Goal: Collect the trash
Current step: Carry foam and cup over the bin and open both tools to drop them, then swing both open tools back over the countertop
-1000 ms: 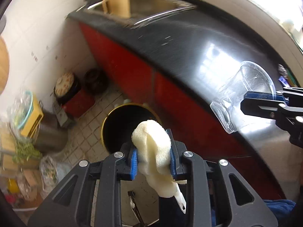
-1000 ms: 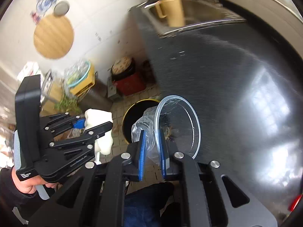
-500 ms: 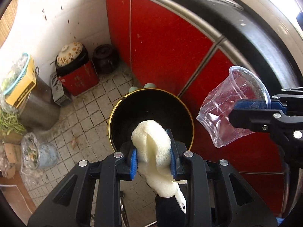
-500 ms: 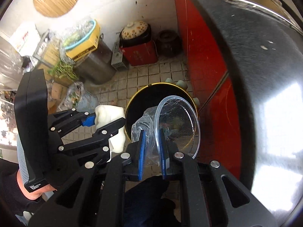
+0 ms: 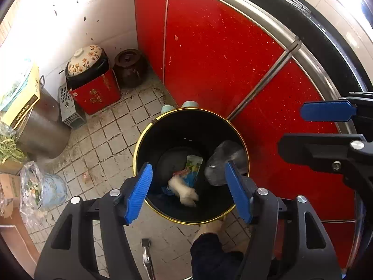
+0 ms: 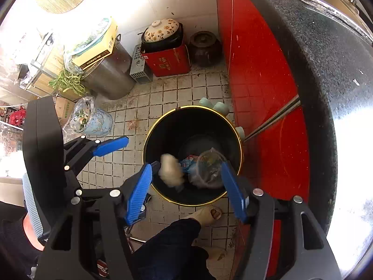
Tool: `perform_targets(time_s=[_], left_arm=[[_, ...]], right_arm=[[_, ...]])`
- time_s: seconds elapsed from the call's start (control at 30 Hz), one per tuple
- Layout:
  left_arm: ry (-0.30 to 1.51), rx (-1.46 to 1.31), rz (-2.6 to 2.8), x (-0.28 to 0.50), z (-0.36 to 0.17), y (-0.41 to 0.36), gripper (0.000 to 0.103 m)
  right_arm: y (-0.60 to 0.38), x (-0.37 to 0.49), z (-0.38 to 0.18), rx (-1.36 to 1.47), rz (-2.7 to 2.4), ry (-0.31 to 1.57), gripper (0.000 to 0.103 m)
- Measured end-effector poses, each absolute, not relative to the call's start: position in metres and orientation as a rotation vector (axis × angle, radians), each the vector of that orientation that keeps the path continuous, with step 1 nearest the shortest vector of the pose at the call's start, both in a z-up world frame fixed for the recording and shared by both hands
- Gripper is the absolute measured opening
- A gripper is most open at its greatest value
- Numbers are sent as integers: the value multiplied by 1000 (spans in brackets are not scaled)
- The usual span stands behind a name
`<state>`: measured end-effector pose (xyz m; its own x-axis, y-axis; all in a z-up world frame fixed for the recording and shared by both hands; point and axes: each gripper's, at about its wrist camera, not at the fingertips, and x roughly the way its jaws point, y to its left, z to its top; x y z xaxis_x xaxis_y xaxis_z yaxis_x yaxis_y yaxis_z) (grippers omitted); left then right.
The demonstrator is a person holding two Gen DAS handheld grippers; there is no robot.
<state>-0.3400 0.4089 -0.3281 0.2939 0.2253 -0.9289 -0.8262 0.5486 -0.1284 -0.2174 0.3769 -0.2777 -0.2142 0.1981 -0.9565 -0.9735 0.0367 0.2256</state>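
A black trash bin with a gold rim (image 5: 167, 128) (image 6: 177, 126) stands on the tiled floor below both grippers. Inside it a pale yellow sponge (image 5: 184, 190) (image 6: 170, 170) and a crumpled clear plastic cup (image 5: 223, 163) (image 6: 207, 168) are dropping, blurred, beside a coloured wrapper (image 5: 192, 168). My left gripper (image 5: 188, 192) (image 6: 98, 156) hangs over the bin with its jaws opening and nothing gripped. Over the same bin, my right gripper (image 6: 186, 191) (image 5: 314, 133) also has its jaws opening and holds nothing.
Red cabinet doors (image 5: 221, 58) under a black counter (image 6: 314, 70) rise right behind the bin. A flowered pot on a red box (image 5: 93, 86), a brown jar (image 5: 130, 67), a steel pot (image 6: 109, 74) and a bag of scraps (image 5: 39, 186) line the floor. A person's foot (image 6: 207, 214) is beside the bin.
Both grippers have sunk over the bin and opened. The sponge has left the left gripper and the cup has left the right one; both now fall inside the bin.
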Motion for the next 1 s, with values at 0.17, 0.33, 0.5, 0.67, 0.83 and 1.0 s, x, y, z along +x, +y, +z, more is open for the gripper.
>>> perform_targets(time_s=[0.17, 0.33, 0.5, 0.67, 0.83, 1.0], left_arm=[[1044, -594, 774, -335, -293, 390, 86], [1052, -399, 712, -300, -226, 349, 95], [1006, -231, 514, -227, -159, 279, 96], [961, -155, 201, -138, -118, 205, 96], [954, -93, -62, -64, -89, 122, 96], [969, -43, -186, -18, -82, 63, 96]], right_arm=[[348, -202, -236, -815, 1410, 1234, 71], [276, -154, -152, -645, 1330, 1153, 86], [168, -82, -78, -485, 1080, 1028, 90], [47, -21, -35, -285, 753, 992, 90], [-82, 7, -24, -90, 463, 980, 90], [-178, 11, -27, 51, 289, 977, 90]])
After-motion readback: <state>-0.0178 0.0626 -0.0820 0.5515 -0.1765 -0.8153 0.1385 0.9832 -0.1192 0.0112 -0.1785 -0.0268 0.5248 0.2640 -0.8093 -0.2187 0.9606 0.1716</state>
